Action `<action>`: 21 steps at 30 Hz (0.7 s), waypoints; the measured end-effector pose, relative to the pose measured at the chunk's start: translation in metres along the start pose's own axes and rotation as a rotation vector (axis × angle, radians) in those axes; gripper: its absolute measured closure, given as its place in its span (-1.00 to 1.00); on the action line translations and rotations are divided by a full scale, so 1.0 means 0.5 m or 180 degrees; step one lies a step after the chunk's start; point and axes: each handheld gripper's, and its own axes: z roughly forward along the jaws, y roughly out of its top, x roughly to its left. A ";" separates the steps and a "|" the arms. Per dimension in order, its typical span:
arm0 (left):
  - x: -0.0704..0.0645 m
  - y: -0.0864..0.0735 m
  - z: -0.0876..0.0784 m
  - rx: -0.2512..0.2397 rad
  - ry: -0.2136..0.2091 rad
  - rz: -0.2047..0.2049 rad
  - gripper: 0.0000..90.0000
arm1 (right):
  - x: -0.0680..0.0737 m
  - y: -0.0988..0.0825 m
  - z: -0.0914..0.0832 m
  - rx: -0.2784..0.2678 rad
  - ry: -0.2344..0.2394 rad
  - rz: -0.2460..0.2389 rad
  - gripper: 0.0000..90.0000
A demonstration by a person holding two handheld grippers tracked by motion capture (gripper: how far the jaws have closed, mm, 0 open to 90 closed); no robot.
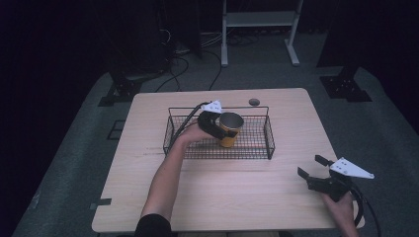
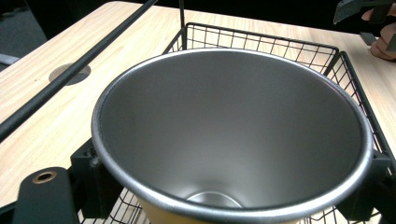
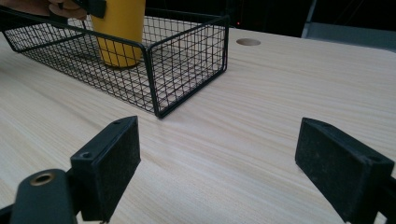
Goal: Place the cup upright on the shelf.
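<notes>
A black wire basket (image 1: pixel 268 136), a shallow rectangle of fine mesh, sits on the pale wood-grain table (image 1: pixel 222 197). Inside it, left of centre, stands the yellow cup (image 1: pixel 230 129), upright and tapered. The left gripper (image 1: pixel 215 121) is clamped on the cup near its rim, one jaw on either side. The left gripper view looks straight down the cup's mouth (image 2: pixel 233 135): brushed steel lining, smooth rolled lip, a glimpse of the round bottom. The high view barely hints at that grey interior. From the right gripper view, the cup's matte yellow wall (image 3: pixel 119 28) shows through the mesh (image 3: pixel 187 60), base on the basket floor. The right gripper (image 1: pixel 311 173) hangs well off the basket's right end, jaws spread wide, padded faces (image 3: pixel 341 172) holding nothing.
</notes>
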 end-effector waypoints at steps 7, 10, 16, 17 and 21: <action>-0.001 -0.004 -0.002 -0.0010 0.0022 -0.0013 -0.69 | 0.000 0.000 0.000 -0.0001 0.0002 -0.0004 -0.71; -0.001 -0.006 -0.004 -0.0004 0.0034 0.0000 -0.70 | 0.000 0.000 0.000 0.0000 -0.0001 -0.0006 -0.71; -0.003 -0.006 -0.007 0.0053 0.0067 0.0042 -0.70 | 0.000 0.000 0.000 0.0001 -0.0006 0.0000 -0.71; -0.005 -0.006 -0.008 0.0074 0.0067 0.0059 -0.70 | 0.000 0.000 0.000 0.0001 -0.0007 0.0000 -0.71; -0.007 -0.005 -0.009 0.0102 0.0072 0.0067 -0.71 | 0.000 0.000 0.000 0.0000 -0.0005 0.0003 -0.71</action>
